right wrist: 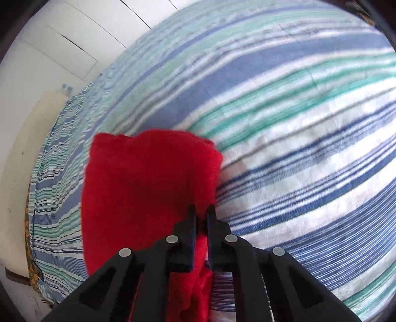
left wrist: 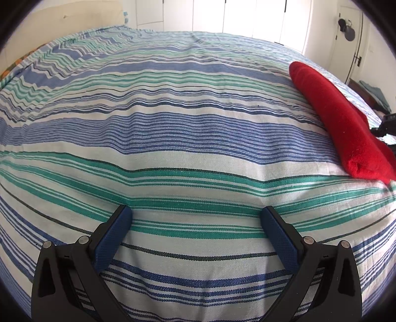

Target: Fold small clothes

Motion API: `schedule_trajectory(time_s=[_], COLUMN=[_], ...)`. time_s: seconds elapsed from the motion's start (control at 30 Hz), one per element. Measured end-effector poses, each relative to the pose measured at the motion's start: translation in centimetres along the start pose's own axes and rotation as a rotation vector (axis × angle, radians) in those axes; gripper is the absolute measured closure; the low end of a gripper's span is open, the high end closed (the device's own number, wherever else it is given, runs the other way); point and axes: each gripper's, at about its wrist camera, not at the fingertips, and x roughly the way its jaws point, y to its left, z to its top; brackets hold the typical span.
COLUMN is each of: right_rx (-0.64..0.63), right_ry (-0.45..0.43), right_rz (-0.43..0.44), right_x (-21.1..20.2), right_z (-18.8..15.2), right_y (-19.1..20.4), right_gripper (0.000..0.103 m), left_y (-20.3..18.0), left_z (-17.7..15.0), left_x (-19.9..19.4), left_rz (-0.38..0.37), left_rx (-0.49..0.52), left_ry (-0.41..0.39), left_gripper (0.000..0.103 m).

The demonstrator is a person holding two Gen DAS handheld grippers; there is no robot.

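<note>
A red garment (left wrist: 339,119) lies folded into a long thick strip at the right side of a striped bedspread (left wrist: 173,123). In the right wrist view the red garment (right wrist: 148,178) fills the lower left, blurred. My right gripper (right wrist: 201,210) has its fingers drawn close together on the garment's near right edge, with red fabric pinched in the narrow gap. A dark part of that gripper (left wrist: 386,126) shows behind the garment in the left wrist view. My left gripper (left wrist: 195,213) stands wide open just over the bedspread, well left of the garment, holding nothing.
The blue, green and white bedspread (right wrist: 297,123) covers the whole bed. White wardrobe doors (left wrist: 222,14) stand behind it, and a cream headboard (left wrist: 74,19) is at the back left. A door with a dark hanging object (left wrist: 346,29) is at the far right.
</note>
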Motion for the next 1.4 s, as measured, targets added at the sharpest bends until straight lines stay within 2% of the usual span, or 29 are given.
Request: schedule_trajectory(time_s=[0.07,0.17,0.2,0.3,0.33,0.37,0.43,0.47,0.53,0.6,0.63,0.67,0.73,0.8,0.87,0.9,0.93,1.0,1.07,1.13,1.17,1.2,1.23,1.3,1.4], right_rx=[-0.005,-0.141,-0.196,-0.321,-0.343,-0.360,-0.352,-0.332,-0.291,-0.271,-0.282,-0.299,-0.326,-0.325,-0.307,-0.293,-0.276,-0.251,-0.231,-0.187,-0.157,-0.134,-0.115,-0.084,-0.001], right_ry=[-0.048,-0.127,-0.153,-0.170,-0.153,-0.125,-0.050,-0.014,-0.058,-0.073,-0.089,-0.114,-0.183,-0.210,-0.204,-0.199,-0.189,-0.179,-0.195,-0.194,-0.172,-0.141,-0.111,-0.082,-0.019], right_rz=[0.010,-0.003,0.026,0.204,0.218,0.197,0.073,0.036,0.081,0.081,0.068,0.049,0.037,0.033,0.037,0.039,0.045,0.076,0.136,0.224,0.273,0.309,0.325,0.300,0.335], right_x=[-1.7,-5.7,-7.1,-9.7,-9.4,-8.2,-4.4,-2.7,-2.9,-4.1,-5.0,-5.9,-8.0,-9.1,-9.4,-9.6,-9.6,-9.9,-10.3,-10.0,-9.2,-7.9,-6.3,-3.4,0.7], right_z=[0.0,-0.9,-1.8,-5.7,-6.9,-8.0,-9.1,-9.6,-9.7,-9.5,-9.7,-9.9,-10.6,-11.3,-11.6,-11.5,-11.4,-10.6,-9.1,-6.9,-5.5,-4.2,-2.9,-0.6,2.0], right_y=[-0.3,1.8,2.9,5.1,5.2,5.1,3.8,2.5,1.1,0.7,0.9,1.1,0.8,0.0,-1.3,-2.0,-2.6,-3.1,-3.1,-3.1,-2.9,-2.4,-1.8,-1.6,-1.7], right_gripper=[0.071,0.070,0.070,0.071,0.071,0.071,0.071,0.077,0.080,0.076,0.069,0.054,0.039,0.035,0.035,0.035,0.035,0.035,0.033,0.026,0.018,0.017,0.017,0.017,0.018], left_y=[0.0,0.0,0.1,0.0,0.0,0.0,0.0,0.0,0.0,0.0,0.0,0.0,-0.1,-0.1,-0.4,-0.4,-0.2,0.1,-1.3,-4.3,-5.8,-7.4,-8.6,-10.3,-11.4], left_z=[0.0,0.0,0.0,0.0,0.1,0.1,0.2,0.2,0.3,0.3,0.3,0.3,0.3,0.4,1.2,2.2,3.1,5.5,7.9,10.0,10.7,11.0,11.0,10.7,10.3], left_x=[0.0,0.0,-0.1,-0.1,-0.1,-0.1,-0.1,-0.1,-0.1,-0.1,-0.1,-0.1,-0.1,-0.1,-0.2,-0.5,-0.9,-2.5,-3.0,-2.0,-0.8,0.6,1.9,4.0,5.3], left_rz=[0.002,0.003,0.003,0.005,0.006,0.007,0.009,0.010,0.011,0.013,0.014,0.013,0.013,0.016,0.021,-0.008,-0.078,-0.294,-0.382,-0.413,-0.424,-0.417,-0.393,-0.355,-0.401], left_rx=[0.001,0.002,0.002,0.003,0.004,0.005,0.006,0.007,0.007,0.009,0.009,0.009,0.009,0.009,0.017,0.016,-0.013,-0.125,-0.132,-0.065,-0.027,0.008,0.035,0.065,0.041], left_ry=[-0.001,-0.001,-0.001,0.001,0.002,0.004,0.007,0.009,0.009,0.009,0.010,0.009,0.011,0.019,0.075,0.123,0.141,0.103,0.083,0.100,0.134,0.172,0.201,0.254,0.304], left_gripper=[0.001,0.001,0.001,0.001,0.001,0.001,0.001,0.001,0.001,0.001,0.001,0.001,0.001,0.001,0.001,0.001,0.003,0.002,0.001,0.001,0.001,0.001,0.002,0.002,0.002])
